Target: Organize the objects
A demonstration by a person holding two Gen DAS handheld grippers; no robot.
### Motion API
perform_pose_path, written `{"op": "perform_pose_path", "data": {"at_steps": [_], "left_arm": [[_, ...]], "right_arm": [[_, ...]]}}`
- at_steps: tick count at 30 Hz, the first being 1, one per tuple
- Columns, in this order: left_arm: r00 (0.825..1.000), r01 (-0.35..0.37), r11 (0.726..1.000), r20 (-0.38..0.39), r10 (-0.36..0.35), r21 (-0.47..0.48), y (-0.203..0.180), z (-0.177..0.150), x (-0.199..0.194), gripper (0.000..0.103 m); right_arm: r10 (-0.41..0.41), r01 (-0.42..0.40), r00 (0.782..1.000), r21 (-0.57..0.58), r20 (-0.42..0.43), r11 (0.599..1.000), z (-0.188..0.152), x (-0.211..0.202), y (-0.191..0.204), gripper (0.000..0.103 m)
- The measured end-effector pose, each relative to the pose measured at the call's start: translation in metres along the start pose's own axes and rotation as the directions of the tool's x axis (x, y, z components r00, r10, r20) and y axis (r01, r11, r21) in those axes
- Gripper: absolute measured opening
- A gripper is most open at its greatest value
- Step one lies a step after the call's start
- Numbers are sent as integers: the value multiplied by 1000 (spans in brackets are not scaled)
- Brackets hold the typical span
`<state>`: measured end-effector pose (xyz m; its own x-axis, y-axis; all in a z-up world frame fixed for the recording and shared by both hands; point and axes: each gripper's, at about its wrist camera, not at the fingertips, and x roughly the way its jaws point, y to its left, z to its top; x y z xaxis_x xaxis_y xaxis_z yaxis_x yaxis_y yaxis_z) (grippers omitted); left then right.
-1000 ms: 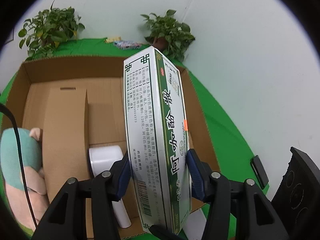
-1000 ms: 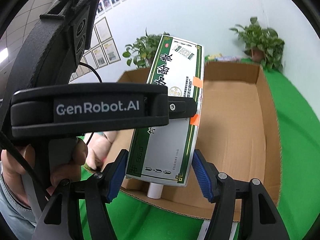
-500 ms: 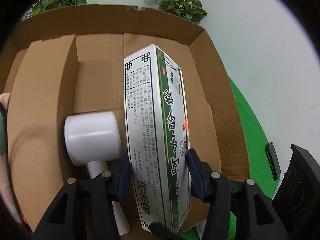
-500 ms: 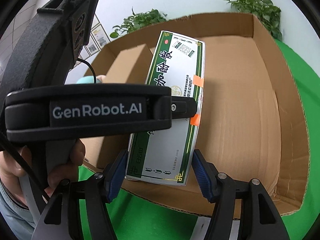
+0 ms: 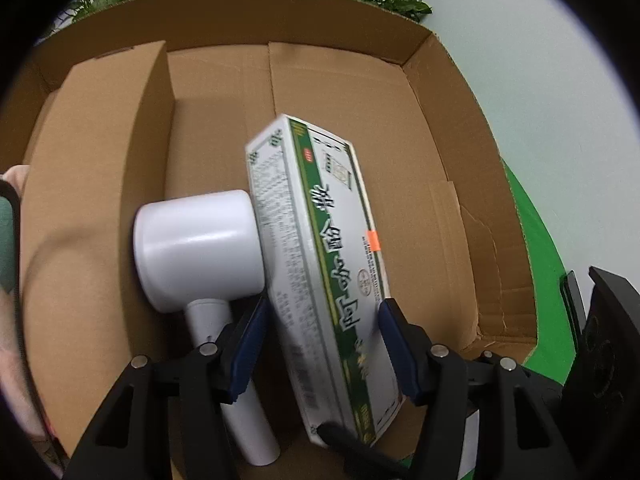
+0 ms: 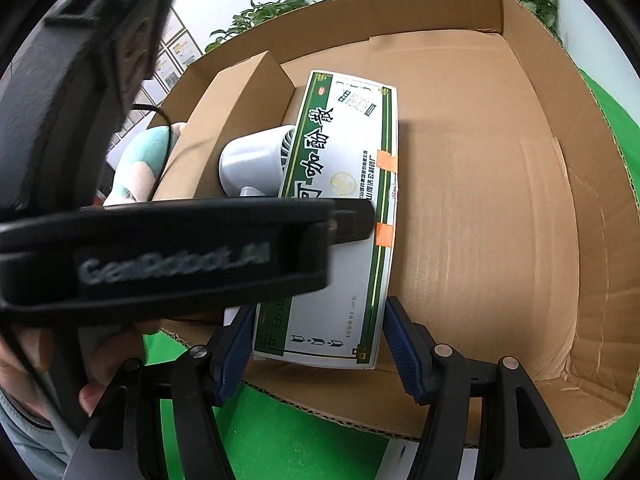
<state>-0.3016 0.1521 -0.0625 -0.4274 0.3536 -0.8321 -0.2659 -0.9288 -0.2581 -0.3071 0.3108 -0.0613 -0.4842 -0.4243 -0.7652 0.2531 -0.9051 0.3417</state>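
While green cloth (image 6: 280, 440) underlies the carton (image 6: 520, 240), left hand-held gripper (image 5: 322, 306) opens around the medicine box (image 5: 312, 240) — right hand-held gripper (image 6: 319, 308) clamps it.

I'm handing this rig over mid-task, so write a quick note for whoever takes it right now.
Left gripper: jaws opening, medicine box between them, with a gap at one pad.
Right gripper: shut on its near end.
Medicine box: tilted inside the cardboard carton, against the white hair dryer.
Done: medicine box brought into the carton.
Left: probably settle it flat, release, pull both grippers out.
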Motion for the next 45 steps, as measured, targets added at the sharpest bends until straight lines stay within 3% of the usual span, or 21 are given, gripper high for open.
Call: {"op": "perform_pose_path", "data": {"at_steps": [7, 16, 22, 26, 28, 30, 31, 33, 36, 38, 41, 45], "left_arm": [[996, -67, 998, 64, 67, -2, 14, -12, -30, 55], [978, -54, 999, 199, 54, -9, 29, -20, -99, 55], [944, -79, 997, 320, 82, -21, 39, -27, -157, 57], [916, -138, 990, 378, 135, -20, 45, -39, -183, 61], [903, -171, 985, 396, 165, -22, 48, -45, -192, 61], [874, -235, 972, 432, 222, -23, 52, -55, -203, 67], [856, -267, 963, 452, 251, -30, 52, -59, -205, 73], [800, -331, 942, 514, 308, -48, 52, -72, -213, 81], [761, -356, 933, 562, 325, -59, 54, -90, -220, 81], [748, -368, 925, 560, 356, -96, 60, -100, -217, 81], [738, -389, 906, 533, 414, -165, 75, -117, -201, 81], [744, -382, 904, 516, 424, -192, 90, -133, -180, 81]], "right_arm": [[-42, 41, 999, -23, -12, 999, 8, 2, 9, 60], [-133, 132, 990, -23, -39, 991, -9, 14, 21, 61], [-164, 163, 985, -32, -57, 986, -11, 35, 22, 65], [-179, 177, 983, -52, -35, 983, -11, 31, 30, 69], [-204, 203, 979, -68, 4, 977, -9, 25, 33, 80], [-225, 230, 972, -72, 72, 970, -9, 9, 35, 100], [-230, 238, 967, -67, 109, 969, -11, 0, 38, 103], [-236, 252, 955, -71, 181, 965, -16, -19, 47, 103], [-259, 289, 923, -68, 285, 955, -17, -40, 56, 103], [-274, 299, 891, -14, 361, 954, -29, -52, 58, 103], [-313, 328, 828, 50, 466, 943, -55, -79, 68, 103], [-350, 370, 783, 66, 515, 927, -86, -102, 75, 103]]}}
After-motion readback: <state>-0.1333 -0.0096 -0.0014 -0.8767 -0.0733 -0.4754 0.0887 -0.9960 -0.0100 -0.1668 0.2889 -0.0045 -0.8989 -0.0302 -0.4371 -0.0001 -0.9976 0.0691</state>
